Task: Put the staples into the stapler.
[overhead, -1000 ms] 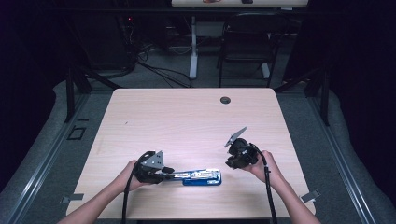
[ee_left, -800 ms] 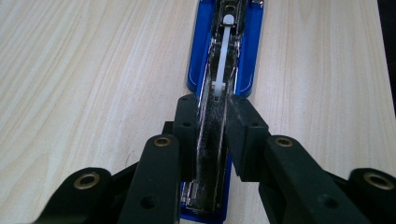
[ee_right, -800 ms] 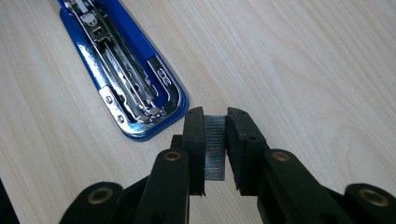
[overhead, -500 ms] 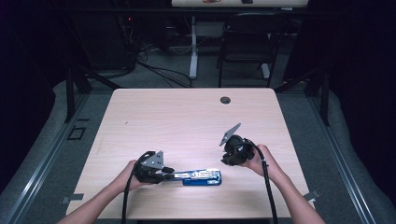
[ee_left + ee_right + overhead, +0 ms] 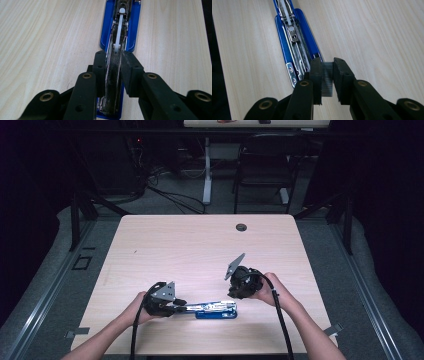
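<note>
While left tool (image 5: 113, 72) clamps stapler (image 5: 120, 25) (opened flat), right tool (image 5: 327, 75) pinches staples (image 5: 327, 80) beside it.

table: light wood-grain top (image 5: 190, 250), rectangular
grommet hole: small dark round one (image 5: 241, 227) near the table's far edge, a bit right of middle
floor: grey carpet (image 5: 320, 235) all round the table
chair: dark one (image 5: 265, 175) behind the table
cables: a tangle (image 5: 165, 195) on the floor back there
desk leg: white post (image 5: 206, 170), far side
</note>
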`<state>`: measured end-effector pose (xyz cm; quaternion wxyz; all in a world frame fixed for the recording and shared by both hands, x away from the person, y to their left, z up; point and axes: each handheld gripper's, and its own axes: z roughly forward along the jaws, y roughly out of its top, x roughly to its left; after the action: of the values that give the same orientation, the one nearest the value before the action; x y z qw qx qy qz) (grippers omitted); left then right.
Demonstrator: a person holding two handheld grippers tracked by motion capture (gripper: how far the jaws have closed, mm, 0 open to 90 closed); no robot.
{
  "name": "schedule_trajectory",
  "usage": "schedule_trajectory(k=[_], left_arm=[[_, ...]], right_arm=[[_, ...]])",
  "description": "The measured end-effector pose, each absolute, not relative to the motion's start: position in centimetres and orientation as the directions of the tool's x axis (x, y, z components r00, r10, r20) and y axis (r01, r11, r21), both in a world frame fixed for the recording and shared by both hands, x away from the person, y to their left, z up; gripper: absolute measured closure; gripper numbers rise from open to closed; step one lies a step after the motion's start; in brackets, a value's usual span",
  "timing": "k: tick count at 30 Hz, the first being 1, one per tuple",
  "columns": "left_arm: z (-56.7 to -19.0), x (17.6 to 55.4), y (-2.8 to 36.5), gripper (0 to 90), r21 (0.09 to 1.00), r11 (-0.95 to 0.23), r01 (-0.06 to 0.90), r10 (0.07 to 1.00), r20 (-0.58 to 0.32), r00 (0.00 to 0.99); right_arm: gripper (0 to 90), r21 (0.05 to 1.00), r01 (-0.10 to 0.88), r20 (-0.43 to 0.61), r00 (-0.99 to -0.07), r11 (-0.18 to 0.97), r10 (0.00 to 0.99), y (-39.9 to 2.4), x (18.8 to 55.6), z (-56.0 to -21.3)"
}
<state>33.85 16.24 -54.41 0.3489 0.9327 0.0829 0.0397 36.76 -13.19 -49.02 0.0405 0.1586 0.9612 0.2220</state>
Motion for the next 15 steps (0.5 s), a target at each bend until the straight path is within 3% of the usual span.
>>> schedule_trajectory(k=[15], left_arm=[[-54.4,33.9,16.2,74.7,0.657,-0.744,0.126,0.181,0.016,0.983]], right_arm=[[78.3,0.434,0.206,0.022,-0.976,0.877,0.218,-10.7,36.2,-49.9]])
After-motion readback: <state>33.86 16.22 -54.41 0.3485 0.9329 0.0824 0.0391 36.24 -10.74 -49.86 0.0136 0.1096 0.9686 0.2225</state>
